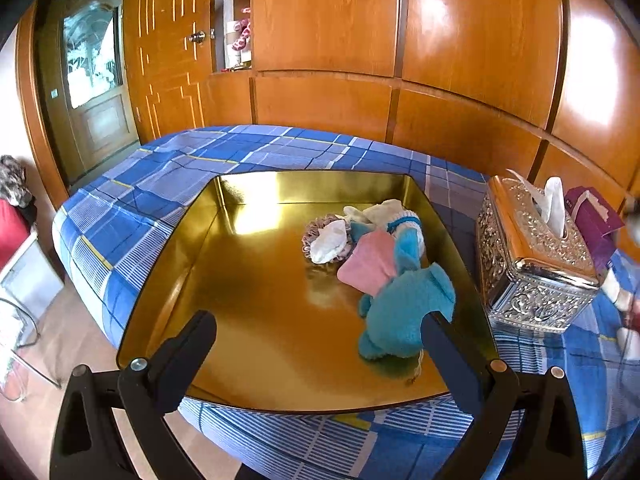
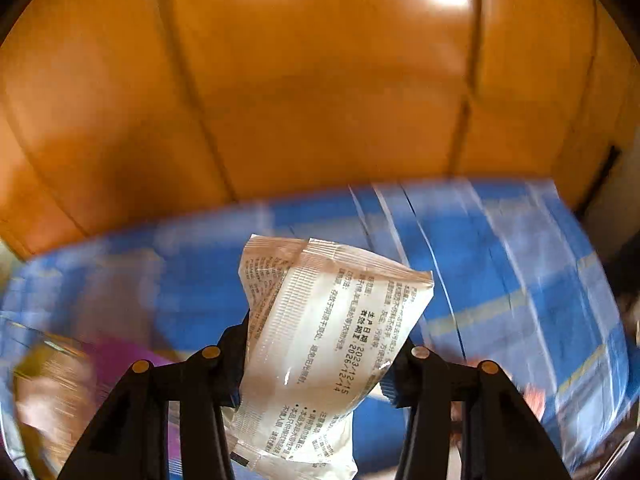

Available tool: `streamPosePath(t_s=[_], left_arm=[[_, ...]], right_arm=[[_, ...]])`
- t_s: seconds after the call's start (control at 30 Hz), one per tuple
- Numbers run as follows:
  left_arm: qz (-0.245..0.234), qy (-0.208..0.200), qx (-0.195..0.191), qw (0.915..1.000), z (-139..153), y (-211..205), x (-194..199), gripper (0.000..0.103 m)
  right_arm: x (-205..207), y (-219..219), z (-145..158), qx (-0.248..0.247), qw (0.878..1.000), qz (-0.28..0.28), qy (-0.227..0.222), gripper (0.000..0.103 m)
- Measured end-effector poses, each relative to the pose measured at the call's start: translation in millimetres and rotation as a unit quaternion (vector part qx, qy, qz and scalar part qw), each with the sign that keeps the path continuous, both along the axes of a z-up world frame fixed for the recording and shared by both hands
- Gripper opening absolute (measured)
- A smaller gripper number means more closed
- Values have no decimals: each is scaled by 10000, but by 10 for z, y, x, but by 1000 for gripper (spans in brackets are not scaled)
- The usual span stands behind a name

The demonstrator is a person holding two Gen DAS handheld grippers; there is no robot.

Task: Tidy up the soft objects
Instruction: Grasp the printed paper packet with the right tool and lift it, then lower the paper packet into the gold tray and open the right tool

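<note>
White, crinkly plastic makes up the sealed packet [image 2: 320, 344] held between the two black fingers of the right gripper [image 2: 320, 360], which are closed on its lower half. It sticks up and forward from the fingers, its crimped top edge leaning slightly to the right. Printed black text and dates cover its face. It looks light and limp, with a smooth film that could slide in a loose hold; the grip looks safest low on the body, where the fingers now sit, not on the thin crimped seam. Behind it, the blue checked cloth [image 2: 500, 280] is smeared with blur, and wood panelling [image 2: 300, 80] fills the upper view.

Ahead of the left gripper [image 1: 320, 332], whose fingers are spread wide and hold nothing, sits a gold tin tray [image 1: 240, 304] on the same cloth. Inside it, just beyond the right fingertip, lies a turquoise fleece toy [image 1: 404, 312], touching a pink soft piece [image 1: 368, 264], with white cloth items [image 1: 332, 242] further forward. These look squashy and easy to pinch anywhere. To the right of the tray stands an ornate silver tissue box [image 1: 532, 264], a purple packet [image 1: 592, 220] behind it.
</note>
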State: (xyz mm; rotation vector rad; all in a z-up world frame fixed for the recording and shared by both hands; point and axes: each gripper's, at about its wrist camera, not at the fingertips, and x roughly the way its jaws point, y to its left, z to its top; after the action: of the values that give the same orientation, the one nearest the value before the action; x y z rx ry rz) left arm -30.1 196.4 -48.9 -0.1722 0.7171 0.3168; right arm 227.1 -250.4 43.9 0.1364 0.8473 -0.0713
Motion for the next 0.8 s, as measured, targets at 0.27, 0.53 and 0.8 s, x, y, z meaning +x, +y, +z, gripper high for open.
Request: streamPosePath(t_s=[0.27,0.53,0.8], left_arm=[[330,-278,-400,9983,146,379,-123,103],[1205,-591,-304,9905,269,949,-419,103],[1638,-729,-435,9828,240,1195,-538,103]], right_arm=[[-562,1702,886,-99,9581,2662,-1051,49],[-1257,3414,-33,-18,8808,4734,-61,49],[-1563,4170,-808,138,8611,5017,813,49]])
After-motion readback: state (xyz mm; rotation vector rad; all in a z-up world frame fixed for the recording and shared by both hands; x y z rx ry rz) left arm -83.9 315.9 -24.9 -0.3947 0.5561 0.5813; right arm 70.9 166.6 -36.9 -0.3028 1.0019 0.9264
